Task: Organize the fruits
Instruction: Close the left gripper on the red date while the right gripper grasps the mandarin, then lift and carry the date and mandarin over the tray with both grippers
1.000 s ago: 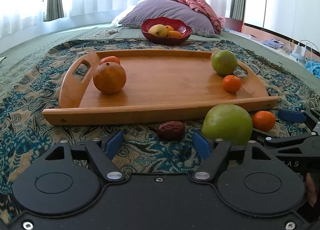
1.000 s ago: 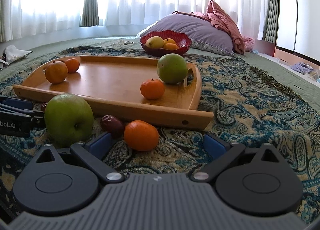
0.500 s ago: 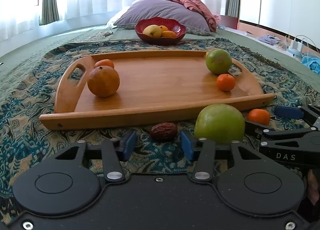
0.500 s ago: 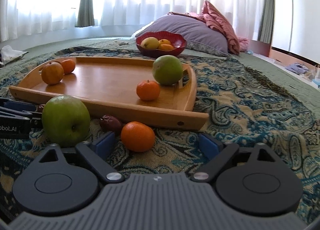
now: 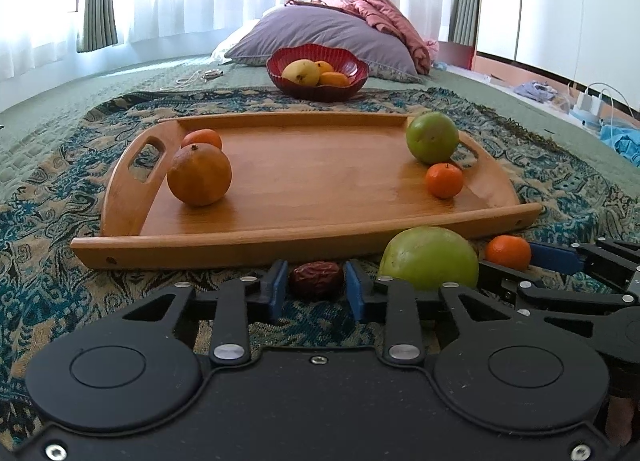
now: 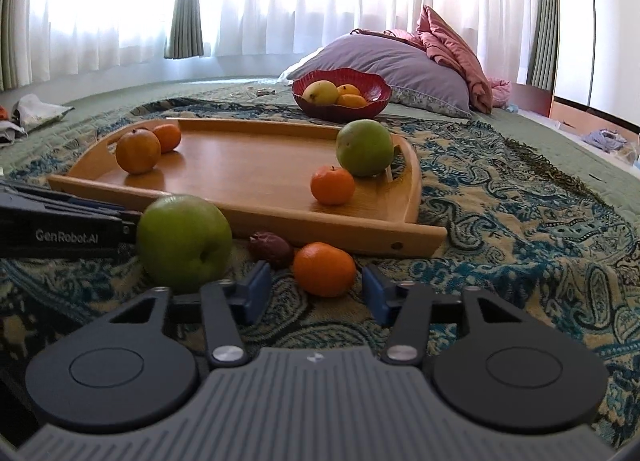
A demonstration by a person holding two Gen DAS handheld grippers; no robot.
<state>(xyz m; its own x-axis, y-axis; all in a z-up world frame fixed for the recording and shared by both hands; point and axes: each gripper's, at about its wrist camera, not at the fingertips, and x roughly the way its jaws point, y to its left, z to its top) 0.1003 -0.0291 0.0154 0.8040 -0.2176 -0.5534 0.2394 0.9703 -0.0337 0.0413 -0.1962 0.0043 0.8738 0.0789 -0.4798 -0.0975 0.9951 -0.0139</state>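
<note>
In the left wrist view my left gripper (image 5: 316, 287) has its blue pads on both sides of a dark red date (image 5: 316, 279) on the blanket, just before the wooden tray (image 5: 280, 243). A large green apple (image 5: 430, 257) lies to its right. In the right wrist view my right gripper (image 6: 314, 295) is partly closed around a small mandarin (image 6: 324, 269), with gaps on both sides. A second date (image 6: 270, 249) and the green apple (image 6: 184, 243) lie to its left. The tray (image 6: 340, 223) holds two oranges, a mandarin and a green apple.
A red bowl (image 5: 318, 73) with yellow and orange fruit stands behind the tray, before a grey pillow (image 5: 320, 35). The patterned blanket (image 6: 520, 221) covers the bed. Cables and chargers (image 5: 592, 101) lie at the far right.
My left gripper has narrowed from wide open to the sides of the date. My right gripper has moved forward and narrowed around the mandarin.
</note>
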